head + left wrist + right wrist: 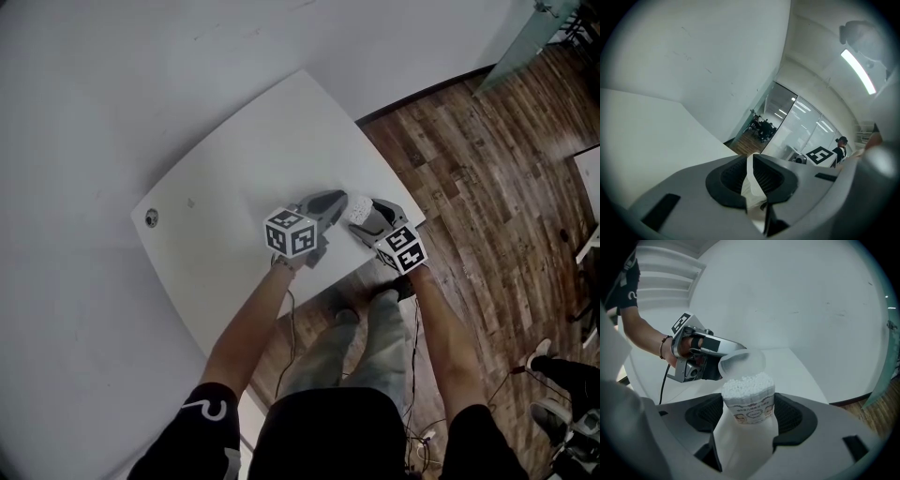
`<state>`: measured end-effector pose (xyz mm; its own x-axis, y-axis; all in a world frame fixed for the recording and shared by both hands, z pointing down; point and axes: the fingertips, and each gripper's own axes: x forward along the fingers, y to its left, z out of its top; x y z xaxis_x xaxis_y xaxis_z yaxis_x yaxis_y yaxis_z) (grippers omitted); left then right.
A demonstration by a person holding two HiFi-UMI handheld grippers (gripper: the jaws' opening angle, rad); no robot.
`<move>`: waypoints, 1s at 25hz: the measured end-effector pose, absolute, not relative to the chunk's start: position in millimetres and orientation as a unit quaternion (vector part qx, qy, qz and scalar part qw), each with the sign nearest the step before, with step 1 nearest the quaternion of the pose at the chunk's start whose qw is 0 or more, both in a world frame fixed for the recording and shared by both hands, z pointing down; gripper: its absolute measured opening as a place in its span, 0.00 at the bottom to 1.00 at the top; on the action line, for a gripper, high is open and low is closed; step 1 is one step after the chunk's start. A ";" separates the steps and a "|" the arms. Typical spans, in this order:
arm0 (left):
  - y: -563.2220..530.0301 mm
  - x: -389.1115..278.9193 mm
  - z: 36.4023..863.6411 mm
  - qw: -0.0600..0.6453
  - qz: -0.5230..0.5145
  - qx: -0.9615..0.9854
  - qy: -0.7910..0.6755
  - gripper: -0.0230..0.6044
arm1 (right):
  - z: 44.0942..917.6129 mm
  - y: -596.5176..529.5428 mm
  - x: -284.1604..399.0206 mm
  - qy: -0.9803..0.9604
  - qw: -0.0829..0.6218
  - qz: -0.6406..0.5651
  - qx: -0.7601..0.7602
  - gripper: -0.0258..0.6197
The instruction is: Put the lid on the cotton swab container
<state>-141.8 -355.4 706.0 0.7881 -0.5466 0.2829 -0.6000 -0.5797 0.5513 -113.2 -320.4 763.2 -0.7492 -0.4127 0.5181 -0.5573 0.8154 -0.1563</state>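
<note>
A clear cotton swab container (pixel 749 405), open-topped and packed with white swabs, stands upright between the jaws of my right gripper (pixel 750 414), which is shut on it. A translucent round lid (pixel 744 363) hangs tilted just above and behind the swabs, held at its edge by my left gripper (pixel 732 357). In the left gripper view the jaws of that gripper (pixel 752 164) pinch the lid's thin white rim (pixel 751 185). From the head view, the left gripper (pixel 336 200) and right gripper (pixel 361 216) meet at the container (pixel 357 208) near the white table's (pixel 225 178) front right corner.
A small round fitting (pixel 151 217) sits in the table at its far left corner. Wooden floor (pixel 469 159) lies beyond the table's right edge. The person's legs (pixel 361 342) stand against the near edge. A glass-walled office (pixel 787 124) shows far off.
</note>
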 end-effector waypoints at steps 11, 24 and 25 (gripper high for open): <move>-345.9 -119.5 720.8 0.339 0.060 0.890 -0.299 0.34 | 763.7 -317.9 -114.3 -0.924 0.232 0.153 0.265 0.59; -344.4 -113.8 731.5 0.336 0.074 0.888 -0.306 0.43 | 764.5 -317.2 -113.5 -0.927 0.226 0.155 0.256 0.59; -344.9 -114.1 731.7 0.333 0.075 0.888 -0.309 0.44 | 764.5 -317.3 -113.4 -0.927 0.226 0.156 0.256 0.59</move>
<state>-114.1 -344.9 731.7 0.7979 -0.4989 0.3384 -0.5983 -0.5867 0.5457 -113.4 -317.3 764.5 -0.7670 -0.4034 0.4990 -0.5445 0.8206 -0.1735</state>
